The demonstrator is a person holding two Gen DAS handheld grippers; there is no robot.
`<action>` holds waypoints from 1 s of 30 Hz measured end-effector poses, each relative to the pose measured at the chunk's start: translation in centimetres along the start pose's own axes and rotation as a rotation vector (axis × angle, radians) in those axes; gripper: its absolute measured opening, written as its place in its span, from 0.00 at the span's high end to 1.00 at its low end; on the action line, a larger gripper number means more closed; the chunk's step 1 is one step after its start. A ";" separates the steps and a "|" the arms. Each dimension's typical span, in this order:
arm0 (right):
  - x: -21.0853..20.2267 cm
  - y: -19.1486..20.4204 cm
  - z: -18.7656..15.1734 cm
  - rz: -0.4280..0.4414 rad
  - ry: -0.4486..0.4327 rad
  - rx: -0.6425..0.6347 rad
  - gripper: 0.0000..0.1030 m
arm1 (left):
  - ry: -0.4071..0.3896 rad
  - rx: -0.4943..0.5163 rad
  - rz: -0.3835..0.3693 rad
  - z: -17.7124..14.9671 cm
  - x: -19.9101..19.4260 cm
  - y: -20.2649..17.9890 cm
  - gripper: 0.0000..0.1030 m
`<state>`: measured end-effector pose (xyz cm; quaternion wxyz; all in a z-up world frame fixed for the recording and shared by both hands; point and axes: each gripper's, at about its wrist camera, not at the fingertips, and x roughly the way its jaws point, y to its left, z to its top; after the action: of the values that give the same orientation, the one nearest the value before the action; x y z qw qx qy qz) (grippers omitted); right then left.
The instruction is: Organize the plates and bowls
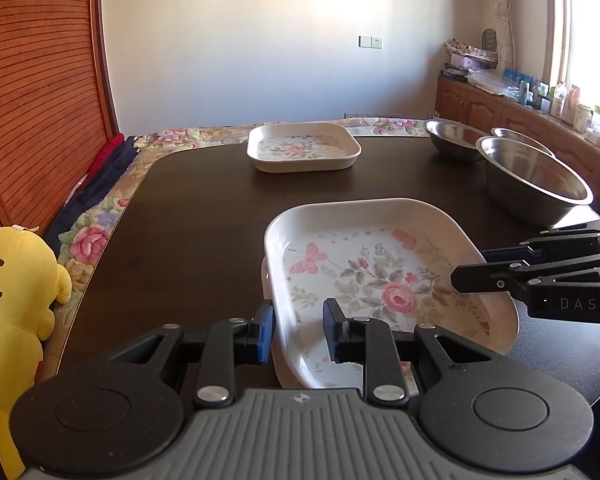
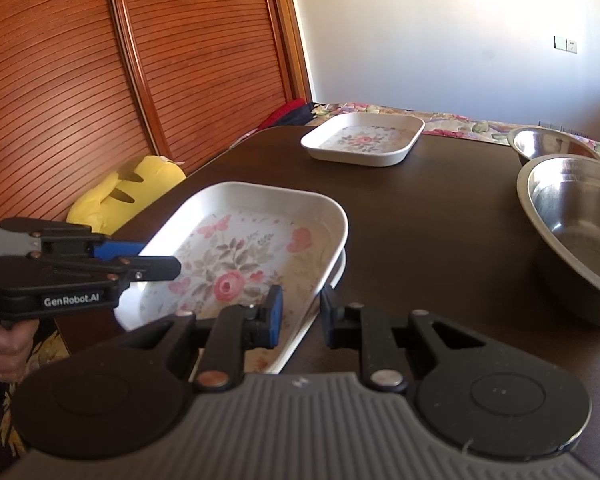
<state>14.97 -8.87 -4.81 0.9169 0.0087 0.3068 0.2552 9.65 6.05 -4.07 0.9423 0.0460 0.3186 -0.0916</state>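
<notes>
Cream floral rectangular plate (image 1: 384,280): being nested onto its twin underneath.
Left gripper (image 1: 299,330): pinching the near-left rim.
Right gripper (image 2: 301,316): pinching the opposite rim.
Advice: lower level, corners aligned.

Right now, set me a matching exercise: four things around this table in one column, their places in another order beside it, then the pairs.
Things:
1. near floral tray
2. far floral tray
3. big steel bowl
4. yellow plush toy

Places:
A. off the table, beside its left edge
B. alone at the table's far edge
C. table's right side, in front of smaller steel bowls
D. gripped on opposite rims by the left hand-held gripper and the right hand-held gripper, above another tray

Pairs: 1-D, 2-B, 3-C, 4-A
</notes>
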 end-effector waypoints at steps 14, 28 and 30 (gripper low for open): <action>0.0 0.0 -0.5 -0.007 -0.032 0.007 0.78 | -0.003 0.004 0.009 -0.3 0.3 0.4 0.74; -1.3 0.0 0.8 -0.013 -0.090 -0.019 0.78 | -0.051 -0.014 0.025 1.2 0.0 1.6 0.52; -1.5 -0.3 1.3 -0.016 -0.098 -0.025 0.78 | -0.063 -0.017 0.022 1.9 0.1 2.0 0.48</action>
<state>14.83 -9.60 -2.99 0.9328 0.0072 0.2585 0.2510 11.22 7.69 -2.57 0.9532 0.0386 0.2889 -0.0801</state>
